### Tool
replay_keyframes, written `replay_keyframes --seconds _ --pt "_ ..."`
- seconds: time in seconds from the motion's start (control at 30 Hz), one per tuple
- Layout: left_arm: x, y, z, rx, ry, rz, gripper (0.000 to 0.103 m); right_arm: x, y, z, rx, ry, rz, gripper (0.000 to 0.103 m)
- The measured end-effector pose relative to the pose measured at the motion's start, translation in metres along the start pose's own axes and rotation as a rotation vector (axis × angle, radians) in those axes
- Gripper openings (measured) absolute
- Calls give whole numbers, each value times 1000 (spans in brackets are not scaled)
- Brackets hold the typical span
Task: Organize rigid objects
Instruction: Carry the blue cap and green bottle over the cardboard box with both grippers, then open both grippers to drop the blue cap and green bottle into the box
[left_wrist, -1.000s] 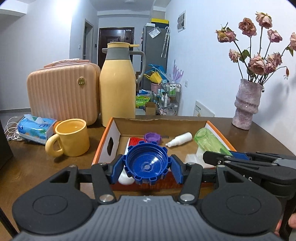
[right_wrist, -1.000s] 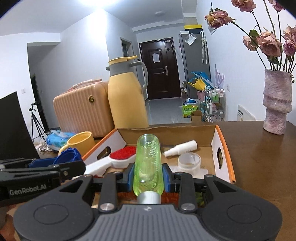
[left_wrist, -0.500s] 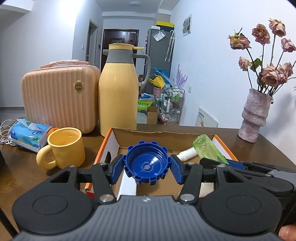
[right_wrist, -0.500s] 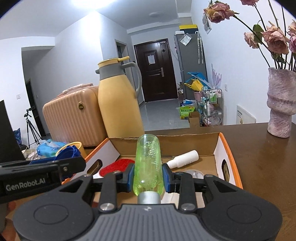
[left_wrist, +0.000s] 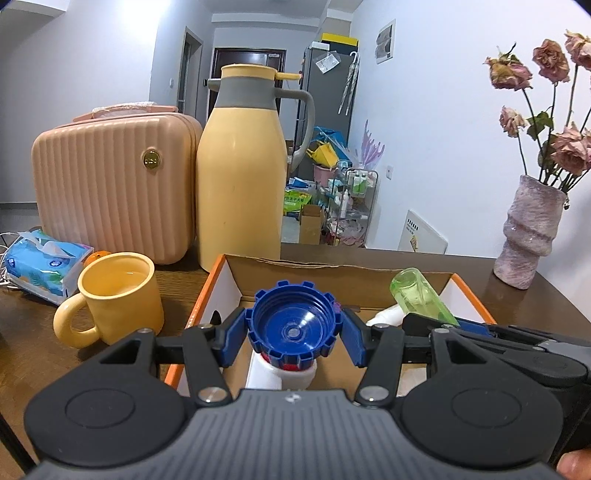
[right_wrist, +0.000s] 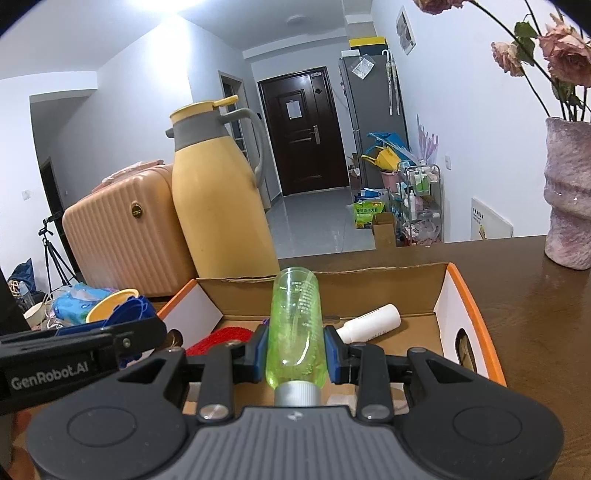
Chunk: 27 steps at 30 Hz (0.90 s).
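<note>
Both tongs are closed on something. Between its blue pads the left gripper (left_wrist: 294, 332) clamps a blue cap (left_wrist: 294, 324), pressed at its ribbed rim on either side. The cap sits squarely between the fingertips with its hollow side facing back along the fingers toward the camera, so its short axis runs along the line the gripper points. The right gripper (right_wrist: 296, 350) squeezes a green bottle (right_wrist: 296, 329) between its pads near the bottle's silver neck end. The bottle's long axis runs along the fingers: the silver collar lies nearest the gripper body and the rounded clear base points forward and slightly up, past the fingertips.

Each gripper points forward and somewhat downward over the open cardboard box (right_wrist: 476, 325), which lies just below and ahead of both. The two stand side by side; in the left wrist view the right gripper and its bottle appear just to the right, and in the right wrist view the left gripper's black side appears just to the left. A fingertip of the person shows at the lower right corner of the left wrist view.

Inside the box, beyond the right gripper's fingertips, lies a white bottle (right_wrist: 371, 322), and to their left a red brush (right_wrist: 221, 336). Left of the left gripper stands a yellow mug (left_wrist: 116, 297); farther ahead stands a yellow thermos jug (left_wrist: 240, 170).
</note>
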<state>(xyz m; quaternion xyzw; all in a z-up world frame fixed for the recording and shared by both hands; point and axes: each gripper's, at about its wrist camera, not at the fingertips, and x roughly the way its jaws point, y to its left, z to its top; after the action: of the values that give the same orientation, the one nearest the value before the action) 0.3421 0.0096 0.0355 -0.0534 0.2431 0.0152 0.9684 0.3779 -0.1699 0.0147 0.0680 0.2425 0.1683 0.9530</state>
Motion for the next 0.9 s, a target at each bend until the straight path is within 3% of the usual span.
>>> replay_keyframes --seconds 0.6,0.63,0.7,0.77,0.83,0.9 --pt "32 2 9 23 26 14 56 28 1 9 -43 33 1 30" --pt "32 2 9 27 26 17 57 30 1 10 -44 37 -3 30" --pt "31 3 10 27 21 28 74 33 0 11 -47 48 -5 32" --pt "28 6 11 12 8 52 95 31 -3 12 -37 40 -16 52" --pt "26 9 12 8 -5 65 99 28 -4 15 -38 29 -42 79" --pt "24 11 13 -2 -10 77 103 25 -5 15 -47 12 -69 85"
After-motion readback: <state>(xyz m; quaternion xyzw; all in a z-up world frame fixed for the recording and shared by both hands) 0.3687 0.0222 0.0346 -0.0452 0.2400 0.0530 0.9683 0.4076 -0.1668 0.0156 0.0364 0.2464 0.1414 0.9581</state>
